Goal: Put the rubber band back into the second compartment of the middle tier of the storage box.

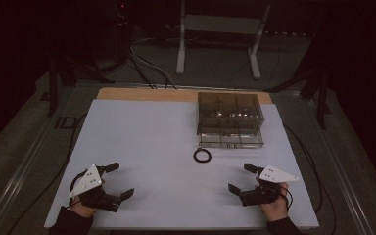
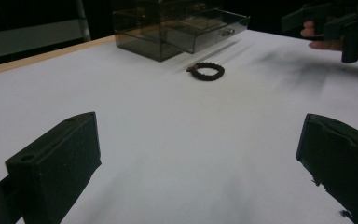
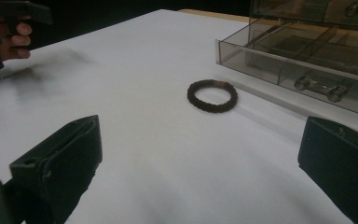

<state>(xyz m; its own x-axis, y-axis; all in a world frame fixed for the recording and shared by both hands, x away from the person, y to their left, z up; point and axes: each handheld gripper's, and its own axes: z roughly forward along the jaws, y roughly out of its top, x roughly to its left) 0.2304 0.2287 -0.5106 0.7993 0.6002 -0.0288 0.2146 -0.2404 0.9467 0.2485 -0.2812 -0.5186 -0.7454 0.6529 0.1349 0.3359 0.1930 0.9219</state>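
A dark braided ring [image 1: 202, 155] lies flat on the white table top [image 1: 152, 142], just in front of a smoky clear drawer box [image 1: 230, 120] whose bottom drawer is pulled out. The ring [image 2: 207, 71] sits well ahead of my left gripper [image 2: 200, 158], whose jaws stand wide apart with nothing between them. My left gripper [image 1: 119, 180] rests near the front left edge. Near the front right, my right gripper [image 1: 241, 178] is open too and empty. The ring [image 3: 212, 95] lies ahead of my right gripper [image 3: 200, 163], beside the open drawer [image 3: 307, 65].
The drawer box has several compartments, with small metal parts inside. A wooden strip [image 1: 147, 94] edges the far side of the table. Cables [image 1: 149, 68] and a white stand [image 1: 215, 29] are on the floor beyond. Bare white surface stretches between the two grippers.
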